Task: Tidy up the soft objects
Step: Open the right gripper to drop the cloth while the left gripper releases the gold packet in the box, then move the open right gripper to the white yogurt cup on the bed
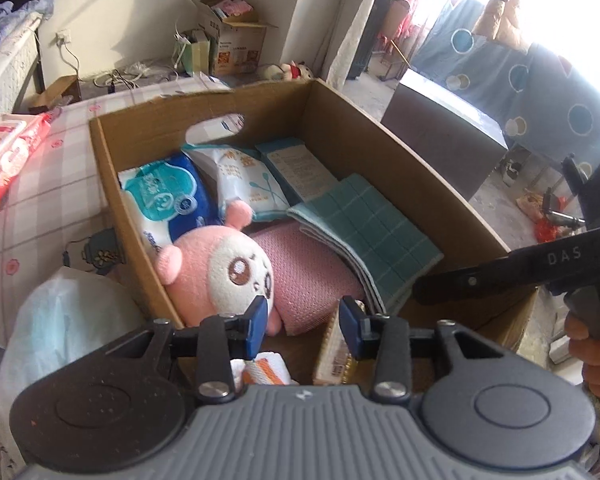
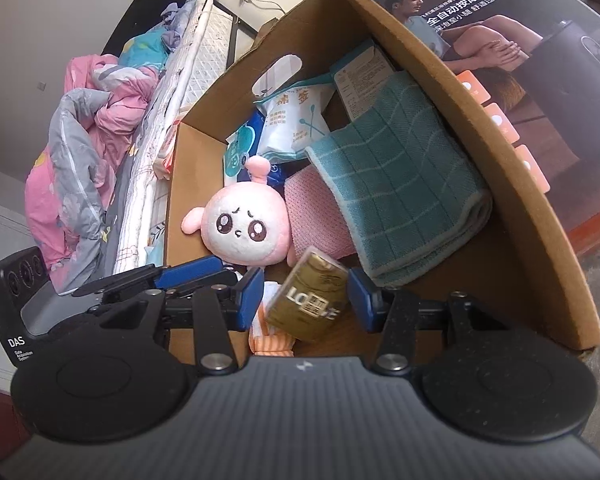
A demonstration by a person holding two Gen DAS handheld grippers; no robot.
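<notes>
One open cardboard box (image 1: 112, 168), standing beside a checked pink-and-white cloth surface (image 1: 52, 200). Contents counted below.

- Plush toys: 1. Pink-and-white plush toy (image 2: 242, 222), face up, near-left part of the box, leaning on the pink mesh cloth (image 1: 312, 280).
- Folded cloths: 2. The pink mesh one lies on the box floor at centre; the teal checked towel (image 2: 396, 184) lies partly over its right edge, against the right wall.
- Soft packets at the far end: 3. Blue-and-white wipes pack (image 1: 168, 200) at left, white cotton-swab bag (image 1: 252, 184) in the middle, pale blue flat packet (image 1: 296, 168) to the right, upright against the far wall.
- Gold packets: 1. Gold packet (image 2: 312, 304), tilted, at the near end of the box.
- Orange-and-white striped cloth (image 2: 272, 340): 1, partly hidden under the gold packet.

Outside the box: 1 red-and-white pack (image 1: 8, 156) on the checked cloth at far left; 1 pale plastic bag (image 1: 68, 320) near left.

Left gripper (image 1: 303, 320): jaws spread, nothing between the pads, hovering over the near end of the box just in front of the plush toy.

Right gripper (image 2: 306, 300): jaws spread, above the gold packet, which shows in the gap; pads do not press on it. A hand (image 1: 592, 360) holds its grip.
</notes>
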